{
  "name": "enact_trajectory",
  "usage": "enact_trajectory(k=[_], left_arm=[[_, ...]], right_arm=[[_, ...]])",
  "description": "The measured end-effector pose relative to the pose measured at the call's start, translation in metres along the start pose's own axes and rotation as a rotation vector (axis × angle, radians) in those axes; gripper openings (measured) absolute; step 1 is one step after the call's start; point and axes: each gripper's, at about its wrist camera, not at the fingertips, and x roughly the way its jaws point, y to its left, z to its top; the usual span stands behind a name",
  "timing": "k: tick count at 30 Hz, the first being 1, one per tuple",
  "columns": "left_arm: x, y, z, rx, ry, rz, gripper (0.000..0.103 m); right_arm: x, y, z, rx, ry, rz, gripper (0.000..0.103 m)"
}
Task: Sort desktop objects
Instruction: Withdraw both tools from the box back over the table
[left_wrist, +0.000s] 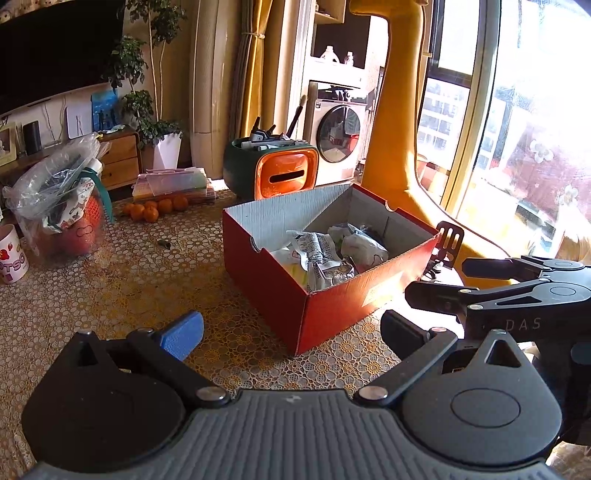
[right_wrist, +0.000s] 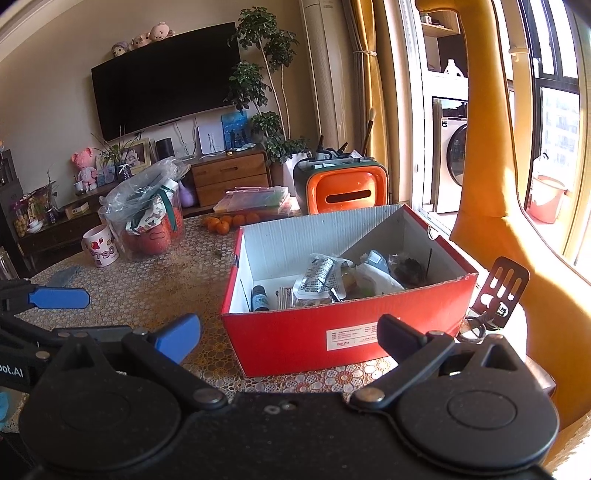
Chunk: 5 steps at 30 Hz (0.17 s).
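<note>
A red cardboard box with a white inside stands on the lace-covered table; it also shows in the right wrist view. A diagonal divider splits it. Crumpled packets lie inside, and the right wrist view shows packets and a small dark bottle. My left gripper is open and empty, just short of the box's near corner. My right gripper is open and empty in front of the box's near wall. The right gripper's arm shows at right in the left wrist view.
A black slotted stand with a cable sits right of the box. Tangerines, a clear bin with a bag, a mug, flat plastic cases and an orange-fronted pen holder stand further back. A yellow chair is at right.
</note>
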Motion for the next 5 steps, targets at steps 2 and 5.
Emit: enact_trajectory(k=[2, 5], left_arm=[[-0.0035, 0.0004, -0.0009, -0.002, -0.001, -0.002, 0.103], [-0.0104, 0.0037, -0.0027, -0.013, -0.007, -0.001, 0.103]], right_arm=[[-0.0024, 0.0012, -0.0018, 0.003, 0.003, -0.003, 0.102], [-0.0066, 0.0042, -0.0042, 0.006, 0.007, -0.005, 0.102]])
